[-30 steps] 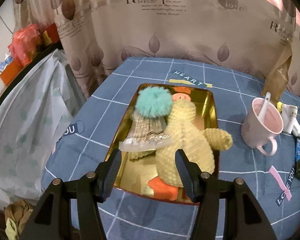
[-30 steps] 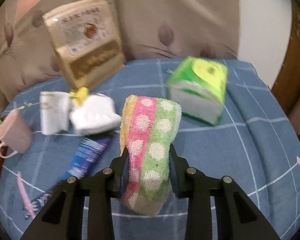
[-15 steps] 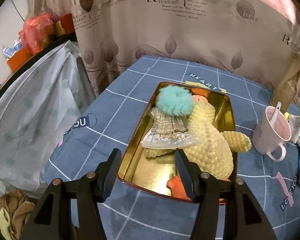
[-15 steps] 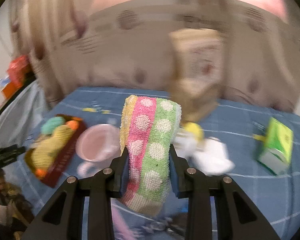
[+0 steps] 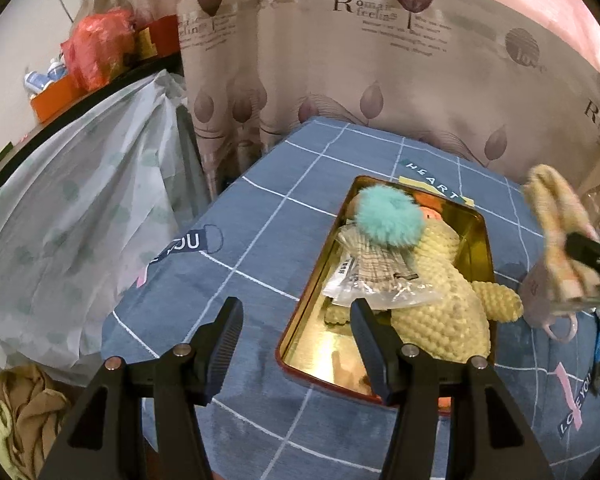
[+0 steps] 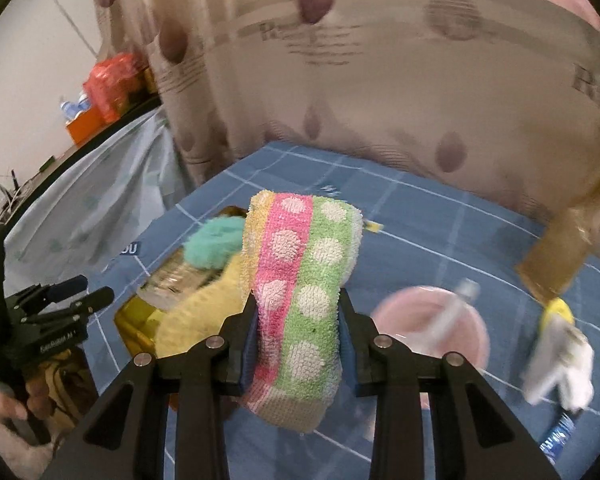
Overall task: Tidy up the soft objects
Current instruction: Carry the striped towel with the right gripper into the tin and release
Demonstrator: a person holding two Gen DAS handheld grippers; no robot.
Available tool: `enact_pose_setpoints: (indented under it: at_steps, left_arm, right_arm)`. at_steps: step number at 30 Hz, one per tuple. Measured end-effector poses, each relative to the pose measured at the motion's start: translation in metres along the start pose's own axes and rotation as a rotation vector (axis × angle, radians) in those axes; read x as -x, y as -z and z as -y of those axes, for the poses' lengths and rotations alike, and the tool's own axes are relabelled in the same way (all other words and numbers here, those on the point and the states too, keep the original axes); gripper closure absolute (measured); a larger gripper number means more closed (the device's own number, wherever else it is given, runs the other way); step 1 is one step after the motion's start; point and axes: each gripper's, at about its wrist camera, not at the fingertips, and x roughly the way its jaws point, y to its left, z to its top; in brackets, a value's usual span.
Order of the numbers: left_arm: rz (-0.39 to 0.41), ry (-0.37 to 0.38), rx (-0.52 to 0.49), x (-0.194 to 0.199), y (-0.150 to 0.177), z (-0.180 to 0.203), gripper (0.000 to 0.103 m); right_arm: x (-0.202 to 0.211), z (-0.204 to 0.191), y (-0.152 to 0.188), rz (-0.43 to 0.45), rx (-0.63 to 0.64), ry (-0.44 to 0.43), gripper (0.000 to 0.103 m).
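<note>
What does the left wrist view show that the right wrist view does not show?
Only the left wrist view shows the bare gold floor of the tin tray, the clear packet lying in it, and the left gripper open and empty. Only the right wrist view shows the dotted stripes of the towel clamped in the right gripper, and a white item. Both show the yellow plush duck, teal pompom, pink mug and blue checked cloth.
</note>
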Motion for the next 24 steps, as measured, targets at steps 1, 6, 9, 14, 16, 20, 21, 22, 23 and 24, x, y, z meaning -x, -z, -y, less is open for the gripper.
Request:
enact_pose_setpoints:
  at_steps: [1,6,9,14,16,20,21,22,23,24]
  left_arm:
    - [-0.003,0.002,0.005,-0.001,0.0,-0.002,0.046]
    - [-0.016,0.007,0.021,-0.006,0.0,-0.007,0.046]
    - [-0.022,0.011,0.028,-0.008,0.001,-0.009,0.046]
    - [-0.027,0.016,0.028,-0.01,0.0,-0.01,0.046]
    - [-0.028,0.013,0.025,-0.011,0.001,-0.01,0.046]
    - [-0.032,0.008,0.019,-0.013,0.001,-0.008,0.046]
    - [-0.034,0.005,0.016,-0.013,0.002,-0.008,0.046]
    - [-0.036,0.003,0.013,-0.014,0.002,-0.007,0.046]
    - [-0.037,0.002,0.012,-0.015,0.002,-0.007,0.046]
    - [-0.037,0.003,0.011,-0.015,0.002,-0.006,0.046]
  right_arm:
    - [-0.008,-0.007,-0.004,-0.005,0.008,-0.006,0.072]
    - [-0.044,-0.039,-0.016,-0.039,0.055,-0.03,0.072]
    - [-0.062,-0.048,-0.023,-0.061,0.06,-0.041,0.072]
    - [-0.089,-0.059,-0.03,-0.091,0.051,-0.056,0.072]
    - [-0.098,-0.061,-0.031,-0.102,0.048,-0.057,0.072]
    - [-0.117,-0.061,-0.03,-0.138,0.039,-0.044,0.071]
    - [-0.122,-0.06,-0.03,-0.153,0.038,-0.041,0.071]
    - [-0.126,-0.059,-0.029,-0.166,0.034,-0.038,0.07]
    - [-0.128,-0.058,-0.028,-0.17,0.031,-0.037,0.07]
    - [-0.129,-0.058,-0.028,-0.169,0.031,-0.036,0.069]
